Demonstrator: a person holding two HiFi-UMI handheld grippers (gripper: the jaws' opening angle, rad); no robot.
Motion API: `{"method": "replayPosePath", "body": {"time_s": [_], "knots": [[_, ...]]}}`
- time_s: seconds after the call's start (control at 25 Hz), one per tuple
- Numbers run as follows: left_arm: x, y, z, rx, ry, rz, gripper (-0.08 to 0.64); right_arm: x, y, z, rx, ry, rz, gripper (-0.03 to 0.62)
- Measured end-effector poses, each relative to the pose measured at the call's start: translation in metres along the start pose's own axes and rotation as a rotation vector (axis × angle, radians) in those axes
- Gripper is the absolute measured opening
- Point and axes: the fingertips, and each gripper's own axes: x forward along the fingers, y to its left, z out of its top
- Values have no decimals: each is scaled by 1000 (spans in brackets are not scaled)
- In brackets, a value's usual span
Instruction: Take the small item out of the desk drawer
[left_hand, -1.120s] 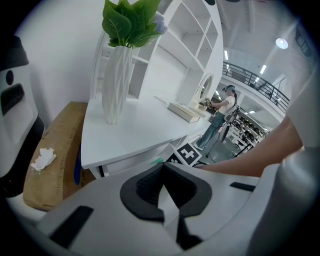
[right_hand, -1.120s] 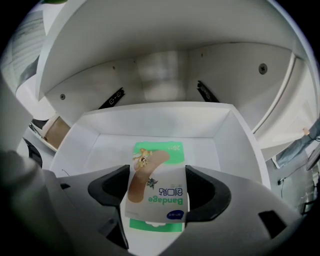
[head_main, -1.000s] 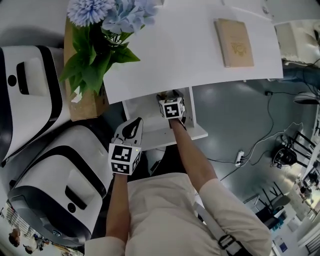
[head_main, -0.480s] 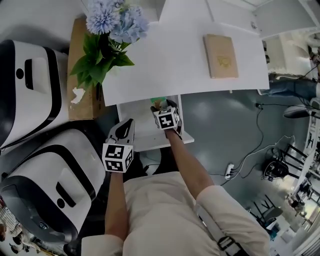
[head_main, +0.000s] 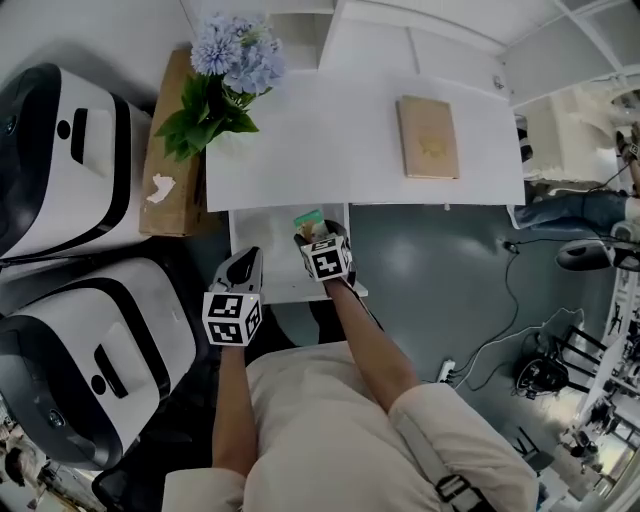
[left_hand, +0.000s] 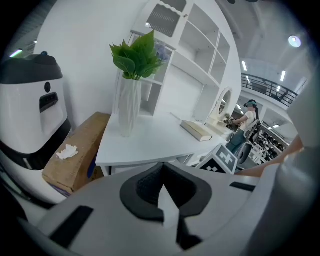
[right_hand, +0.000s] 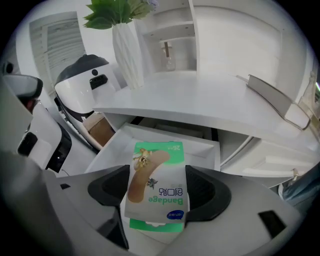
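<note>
**Bandage packet gripped over the open drawer**

The right gripper (right_hand: 158, 200) has its 2 jaws closed on a green-and-white bandage packet (right_hand: 159, 182), held over the open white drawer (right_hand: 117, 147). The left gripper (left_hand: 164, 202) has its jaws together with nothing between them, near the drawer's front left corner. The drawer juts from under the white worktop (head_main: 330, 140), which carries a white vase of flowers (right_hand: 129, 55) and a tan book (head_main: 428, 137).
</note>
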Motion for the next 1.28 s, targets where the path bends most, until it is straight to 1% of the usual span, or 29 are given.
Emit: {"method": "replayPosePath", "body": {"time_s": [0.16,0.36,0.52,0.64,0.8,0.92,1.0,1.12,1.2,1.28], "knots": [[-4,-7,-5,-27,-25,50,15,-21,8,5,-34,-36,46,364],[-11,-19,-3,-46,-71,107,15,-43,13,17,-174,-90,121,364],[-17,-25,-1,-60,-100,157,15,-62,17,30,-210,-162,175,364],[-20,-31,0,-67,-111,180,15,-80,24,45,-231,-222,234,364],[-20,-45,-3,-70,-108,180,15,-105,31,55,-227,-284,302,364],[-17,-50,0,-69,-116,183,15,-122,33,65,-210,-325,381,364],[-15,-52,1,-65,-119,182,15,-131,33,67,-212,-335,429,364],[-15,-53,-3,-70,-116,181,15,-137,33,67,-207,-338,478,364],[-15,-54,-6,-71,-111,176,15,-139,30,66,-166,-345,500,364],[-13,-57,-6,-63,-106,165,15,-140,23,68,-98,-360,526,364]]}}
